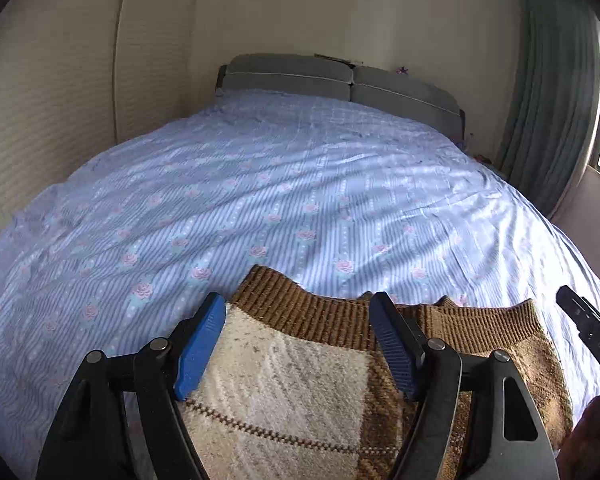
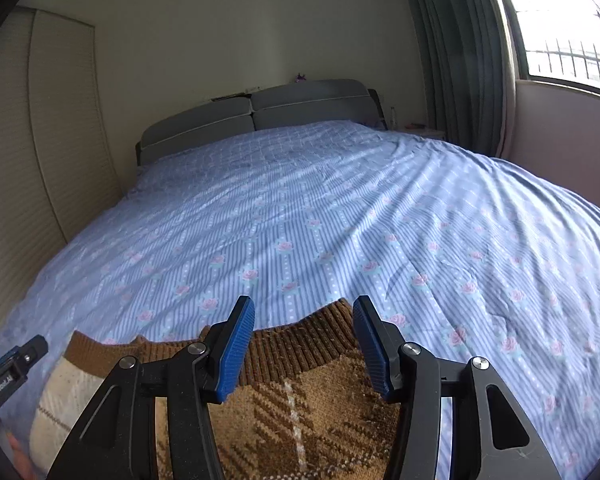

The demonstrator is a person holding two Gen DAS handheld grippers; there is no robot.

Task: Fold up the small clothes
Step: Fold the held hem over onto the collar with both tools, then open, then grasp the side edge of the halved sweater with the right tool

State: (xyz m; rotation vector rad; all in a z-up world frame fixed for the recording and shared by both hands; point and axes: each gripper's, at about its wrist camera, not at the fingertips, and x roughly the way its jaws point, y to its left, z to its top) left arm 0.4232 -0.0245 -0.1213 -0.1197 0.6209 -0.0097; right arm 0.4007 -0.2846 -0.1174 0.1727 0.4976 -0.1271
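- Lies near the foot edge of the bed [image 1: 300, 184], on the blue rose-striped cover: a small knitted sweater [image 1: 292, 384], cream and brown check with a brown ribbed band at its far edge.
- Looks partly folded already, compact, though layers hard to tell; final folds and smoothing probably left.
- Left gripper [image 1: 298, 344] above the cream half, fingers spread apart, clamping nothing.
- Right gripper [image 2: 304, 346] above the brown half by the ribbed band, fingers likewise apart, holding nothing.
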